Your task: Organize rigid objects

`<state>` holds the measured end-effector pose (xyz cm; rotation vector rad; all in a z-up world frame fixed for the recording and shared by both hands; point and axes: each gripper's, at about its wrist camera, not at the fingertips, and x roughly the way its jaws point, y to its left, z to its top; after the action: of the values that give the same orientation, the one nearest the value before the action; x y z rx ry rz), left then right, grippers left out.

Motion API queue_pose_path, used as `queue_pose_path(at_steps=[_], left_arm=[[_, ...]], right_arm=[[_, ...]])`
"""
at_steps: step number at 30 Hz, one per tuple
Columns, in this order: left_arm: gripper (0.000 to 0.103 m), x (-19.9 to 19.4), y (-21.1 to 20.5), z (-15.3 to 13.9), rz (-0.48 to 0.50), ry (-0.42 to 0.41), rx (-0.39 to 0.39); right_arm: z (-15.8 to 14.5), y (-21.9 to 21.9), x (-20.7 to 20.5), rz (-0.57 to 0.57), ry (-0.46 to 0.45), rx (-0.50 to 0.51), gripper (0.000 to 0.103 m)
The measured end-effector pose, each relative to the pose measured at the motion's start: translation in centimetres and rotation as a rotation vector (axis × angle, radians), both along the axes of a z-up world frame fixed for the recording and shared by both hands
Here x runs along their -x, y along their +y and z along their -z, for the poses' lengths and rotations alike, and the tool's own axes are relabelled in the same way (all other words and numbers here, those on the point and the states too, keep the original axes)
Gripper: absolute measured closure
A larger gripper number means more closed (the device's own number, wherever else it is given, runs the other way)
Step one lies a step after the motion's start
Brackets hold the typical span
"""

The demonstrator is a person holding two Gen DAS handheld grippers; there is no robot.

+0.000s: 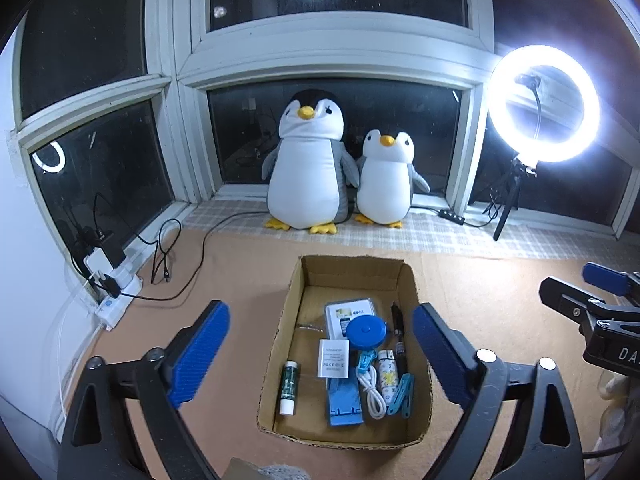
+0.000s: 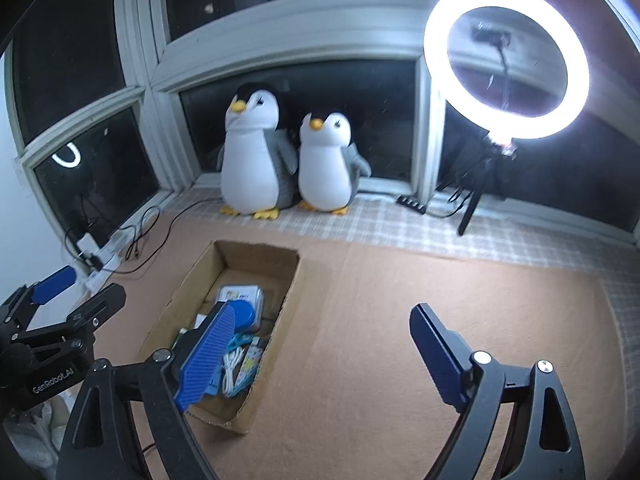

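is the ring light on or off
On: the ring light glows bright white, and its glare reflects in the window pane at left.

Two plush penguins, a large penguin (image 1: 306,164) and a small penguin (image 1: 386,178), stand touching side by side against the window (image 1: 336,128). To the right of them, a lit ring light (image 1: 544,104) stands on a black tripod (image 1: 508,204). A small black switch box (image 1: 452,213) lies between. Far left of the penguins, a white power strip (image 1: 116,296) holds plugged chargers and black cables (image 1: 164,252).
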<state>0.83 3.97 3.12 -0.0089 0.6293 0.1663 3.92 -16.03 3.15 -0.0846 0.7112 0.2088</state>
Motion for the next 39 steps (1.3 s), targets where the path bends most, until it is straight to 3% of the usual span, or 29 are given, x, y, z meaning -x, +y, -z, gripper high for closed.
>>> queue_pose_path(at_steps=[7, 39], left_arm=[[0.006, 0.42, -0.03, -0.49, -0.004, -0.013, -0.002], [0.005, 0.40, 0.22, -0.18, -0.017, -0.008, 0.014]], right_arm=[[-0.28, 0.20, 0.51, 0.029, -0.036, 0.038, 0.012], [0.27, 0.21, 0.50, 0.023, -0.014, 0.033, 0.010]])
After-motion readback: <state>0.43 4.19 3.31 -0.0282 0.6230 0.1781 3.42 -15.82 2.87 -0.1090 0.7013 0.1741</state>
